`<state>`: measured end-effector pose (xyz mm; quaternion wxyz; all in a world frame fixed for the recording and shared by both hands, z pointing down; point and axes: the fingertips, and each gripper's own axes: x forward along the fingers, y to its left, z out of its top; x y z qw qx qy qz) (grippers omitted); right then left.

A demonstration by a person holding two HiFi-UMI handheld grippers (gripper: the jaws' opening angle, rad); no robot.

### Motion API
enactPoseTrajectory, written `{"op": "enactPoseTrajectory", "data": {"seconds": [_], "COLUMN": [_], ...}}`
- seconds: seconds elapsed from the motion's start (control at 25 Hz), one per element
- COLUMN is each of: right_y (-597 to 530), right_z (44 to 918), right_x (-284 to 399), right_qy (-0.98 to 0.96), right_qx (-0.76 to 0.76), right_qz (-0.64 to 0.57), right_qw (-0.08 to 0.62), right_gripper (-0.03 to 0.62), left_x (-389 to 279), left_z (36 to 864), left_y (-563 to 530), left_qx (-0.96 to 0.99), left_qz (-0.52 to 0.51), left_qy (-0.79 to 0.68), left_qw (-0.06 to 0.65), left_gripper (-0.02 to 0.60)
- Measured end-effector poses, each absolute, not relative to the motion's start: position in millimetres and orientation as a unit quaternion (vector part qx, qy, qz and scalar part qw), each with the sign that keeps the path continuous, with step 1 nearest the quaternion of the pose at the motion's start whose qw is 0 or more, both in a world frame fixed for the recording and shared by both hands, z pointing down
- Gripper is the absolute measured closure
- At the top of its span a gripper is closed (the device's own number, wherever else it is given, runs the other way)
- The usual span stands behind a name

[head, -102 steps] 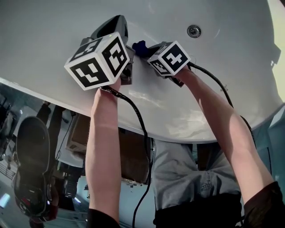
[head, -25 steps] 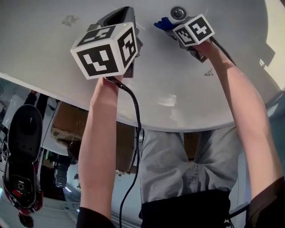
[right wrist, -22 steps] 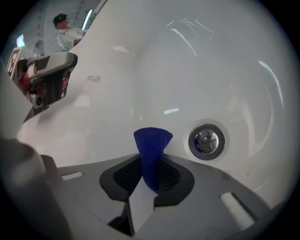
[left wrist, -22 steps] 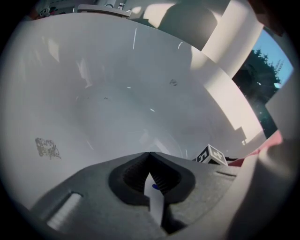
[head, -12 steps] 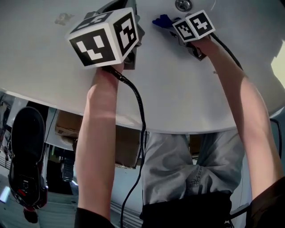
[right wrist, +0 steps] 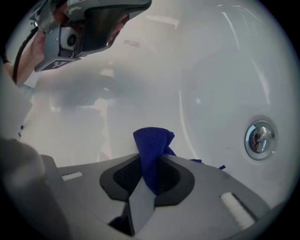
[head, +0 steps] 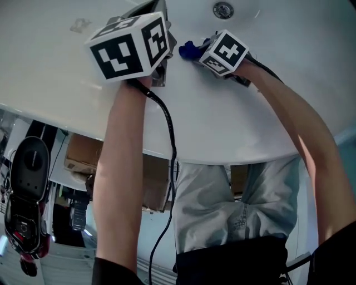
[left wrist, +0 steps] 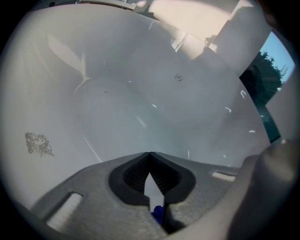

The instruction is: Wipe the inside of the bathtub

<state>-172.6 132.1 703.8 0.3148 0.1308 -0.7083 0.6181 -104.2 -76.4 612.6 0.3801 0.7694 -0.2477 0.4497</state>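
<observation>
The white bathtub fills the top of the head view, and both grippers reach down inside it. My right gripper is shut on a folded blue cloth, held against the tub wall just left of the round metal drain. In the head view the blue cloth pokes out left of the right gripper's marker cube, below the drain. My left gripper is shut with nothing between its tips, held above the tub floor, beside the right one.
A small grey smudge marks the tub wall at the left, seen in the head view as a faint smudge. A black cable hangs from the left gripper. Below the tub rim are the person's legs and a cardboard box.
The right gripper has drawn the blue cloth back down and left, away from the drain. The left gripper has stayed almost in place.
</observation>
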Motion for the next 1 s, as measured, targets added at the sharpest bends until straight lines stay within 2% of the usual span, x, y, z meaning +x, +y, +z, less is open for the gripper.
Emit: {"op": "enactPoseTrajectory", "data": {"seconds": [0.6,1.0], "right_y": [138.8,134.6], "right_z": [607.7,562.9], "right_x": [-215.6,-214.9], "right_qy": [-0.815,-0.821], "right_qx": [0.057,0.031], "right_qz": [0.512,0.526], "right_qw": [0.266,0.219], "right_gripper": [0.528,0.528], "left_x": [-117.9,-116.5], "left_z": [608.3,604.2], "left_y": [-52.7,-67.4], "left_qx": [0.769,0.767], "left_qz": [0.463,0.474], "left_qy": [-0.266,-0.269], "left_qw": [0.351,0.338], "left_gripper": [0.578,0.578]}}
